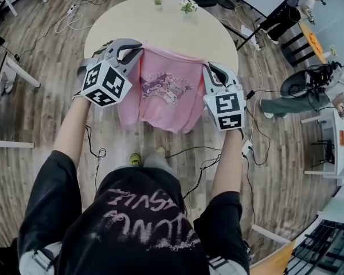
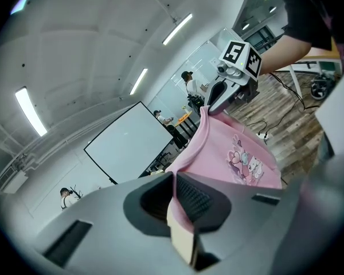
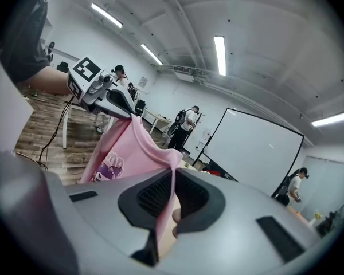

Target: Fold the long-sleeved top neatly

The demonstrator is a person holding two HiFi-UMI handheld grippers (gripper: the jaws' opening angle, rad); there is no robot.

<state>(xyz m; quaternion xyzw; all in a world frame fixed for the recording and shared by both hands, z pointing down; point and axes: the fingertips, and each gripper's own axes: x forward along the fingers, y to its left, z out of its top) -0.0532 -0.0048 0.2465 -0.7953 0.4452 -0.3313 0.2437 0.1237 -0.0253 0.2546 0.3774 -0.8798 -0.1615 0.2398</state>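
Observation:
A pink long-sleeved top (image 1: pixel 166 96) with a cartoon print hangs stretched between my two grippers, in front of the near edge of the round beige table (image 1: pixel 160 27). My left gripper (image 1: pixel 136 53) is shut on the top's left upper corner. My right gripper (image 1: pixel 208 69) is shut on its right upper corner. In the left gripper view, pink cloth (image 2: pixel 229 148) runs from the closed jaws (image 2: pixel 175 179) across to the right gripper (image 2: pixel 218 99). The right gripper view shows the same: cloth (image 3: pixel 123 148) pinched in its jaws (image 3: pixel 173 179) and leading to the left gripper (image 3: pixel 123 102). The sleeves are not visible.
Two small potted plants (image 1: pixel 188 6) stand at the table's far edge. Cables (image 1: pixel 195 153) trail over the wooden floor below the top and beside the table. Desks, chairs (image 1: pixel 301 93) and people stand around the room; a projection screen (image 2: pixel 129 139) is behind.

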